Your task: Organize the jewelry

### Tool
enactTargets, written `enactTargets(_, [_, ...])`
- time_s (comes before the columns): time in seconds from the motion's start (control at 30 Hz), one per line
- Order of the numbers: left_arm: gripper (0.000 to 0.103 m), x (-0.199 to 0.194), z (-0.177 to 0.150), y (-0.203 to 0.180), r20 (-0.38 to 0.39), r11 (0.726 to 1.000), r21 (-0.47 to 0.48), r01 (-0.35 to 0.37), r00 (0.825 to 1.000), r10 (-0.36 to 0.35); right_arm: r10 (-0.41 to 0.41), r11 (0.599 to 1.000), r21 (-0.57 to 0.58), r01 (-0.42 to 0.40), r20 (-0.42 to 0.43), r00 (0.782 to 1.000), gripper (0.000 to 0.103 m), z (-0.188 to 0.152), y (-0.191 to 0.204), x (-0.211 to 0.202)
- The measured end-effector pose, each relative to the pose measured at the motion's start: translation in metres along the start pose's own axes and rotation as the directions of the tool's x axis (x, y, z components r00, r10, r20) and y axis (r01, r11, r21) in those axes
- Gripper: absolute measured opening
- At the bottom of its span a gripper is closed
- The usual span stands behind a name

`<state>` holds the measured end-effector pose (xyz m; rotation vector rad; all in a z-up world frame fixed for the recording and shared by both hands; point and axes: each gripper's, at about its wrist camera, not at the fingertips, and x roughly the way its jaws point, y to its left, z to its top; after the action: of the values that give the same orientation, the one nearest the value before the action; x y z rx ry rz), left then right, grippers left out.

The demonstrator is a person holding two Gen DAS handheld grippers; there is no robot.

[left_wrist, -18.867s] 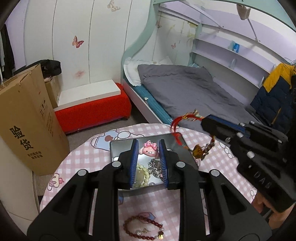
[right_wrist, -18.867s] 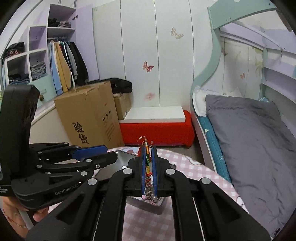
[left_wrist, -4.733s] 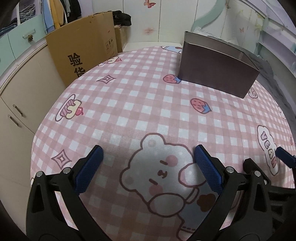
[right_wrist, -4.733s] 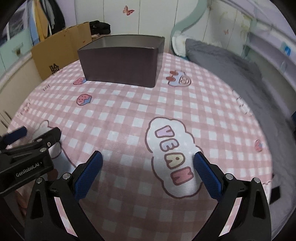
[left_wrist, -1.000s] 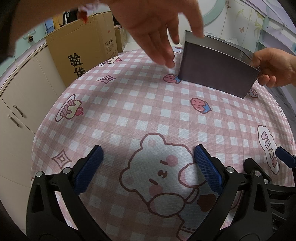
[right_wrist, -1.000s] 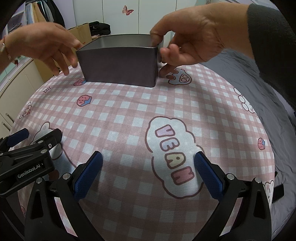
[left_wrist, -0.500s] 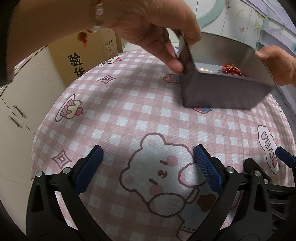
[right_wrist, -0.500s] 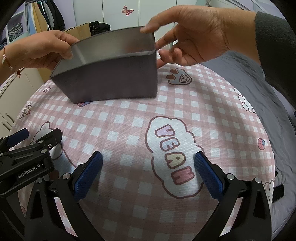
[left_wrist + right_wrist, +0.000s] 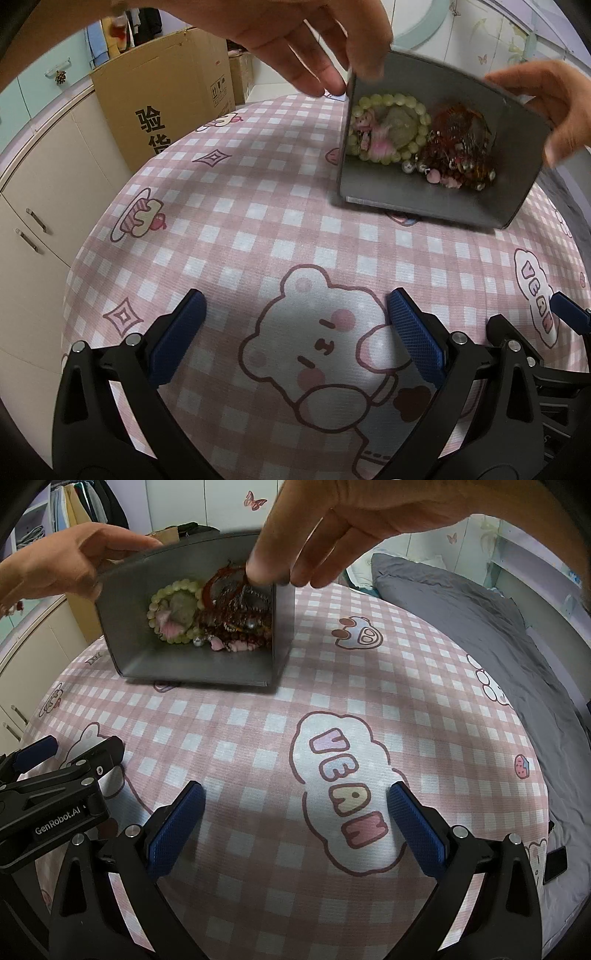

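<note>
A grey metal box (image 9: 388, 188) (image 9: 184, 668) is held tipped toward me by two bare hands (image 9: 295, 40) (image 9: 362, 520), its opening facing the cameras. Inside lie a pale green bead bracelet (image 9: 391, 129) (image 9: 173, 609), a pink charm, and a tangle of dark red beads and chains (image 9: 458, 147) (image 9: 236, 616). My left gripper (image 9: 295, 332) rests low on the pink checked tablecloth, open and empty, well short of the box. My right gripper (image 9: 295, 812) is likewise open and empty near the table's front.
The round table (image 9: 229, 206) carries a pink checked cloth with cartoon prints. A cardboard carton (image 9: 162, 99) stands at the left by cream cabinets (image 9: 33, 206). A bed with grey bedding (image 9: 461, 609) lies to the right. A dark phone (image 9: 556, 864) lies by the right edge.
The hands took hold of the box, lifted it and tipped it further toward me, so the jewelry inside now shows. Both grippers stayed still and open.
</note>
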<state>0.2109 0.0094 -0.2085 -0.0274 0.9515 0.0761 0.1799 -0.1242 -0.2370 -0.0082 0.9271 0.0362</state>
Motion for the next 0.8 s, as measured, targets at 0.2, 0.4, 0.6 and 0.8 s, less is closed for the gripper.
enactTargets(0.2, [0.097, 0.0003, -0.0002, 0.0007, 0.0, 1.0, 0.0, 0.0, 1.0, 0.0, 0.0, 1.0, 0.0, 0.0, 0.0, 1.0, 0.096, 0.0, -0.0003, 0.0])
enactTargets(0.4, [0.097, 0.0003, -0.0002, 0.0007, 0.0, 1.0, 0.0, 0.0, 1.0, 0.0, 0.0, 1.0, 0.0, 0.0, 0.0, 1.0, 0.096, -0.0003, -0.0014, -0.0003])
enactTargets(0.6, [0.097, 0.0003, -0.0002, 0.0007, 0.0, 1.0, 0.0, 0.0, 1.0, 0.0, 0.0, 1.0, 0.0, 0.0, 0.0, 1.0, 0.096, -0.0003, -0.0008, -0.0001])
enactTargets(0.8, [0.097, 0.0003, -0.0002, 0.0007, 0.0, 1.0, 0.0, 0.0, 1.0, 0.0, 0.0, 1.0, 0.0, 0.0, 0.0, 1.0, 0.096, -0.0005, -0.0018, -0.0003])
